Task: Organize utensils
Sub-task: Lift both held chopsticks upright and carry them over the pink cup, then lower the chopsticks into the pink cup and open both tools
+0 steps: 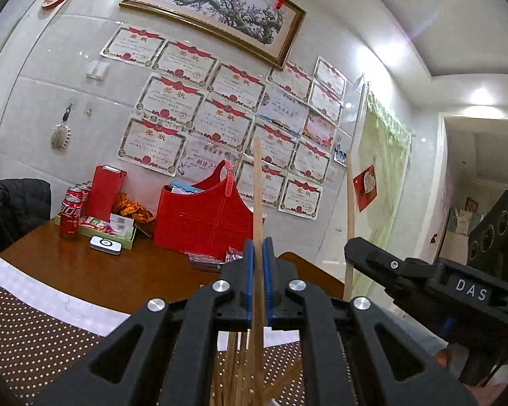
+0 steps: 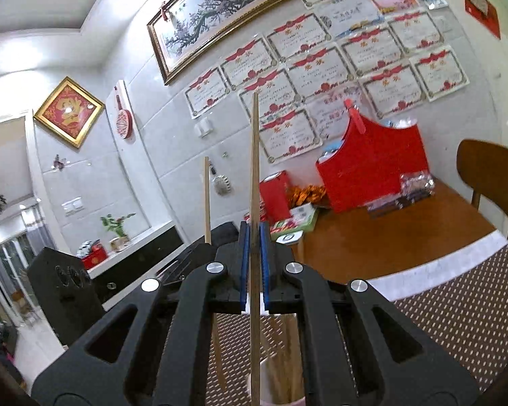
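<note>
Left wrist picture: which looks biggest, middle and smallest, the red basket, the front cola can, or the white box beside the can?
1. Red basket, clearly the biggest.
2. Cola can.
3. White box: close to the can in size, and lying flat, so these two are hard to rank for sure.

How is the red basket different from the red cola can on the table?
The red basket is much bigger than the cola can. The basket is open on top with a tall handle; the can is a closed cylinder with white lettering. Both are red and stand upright on the brown table.
</note>
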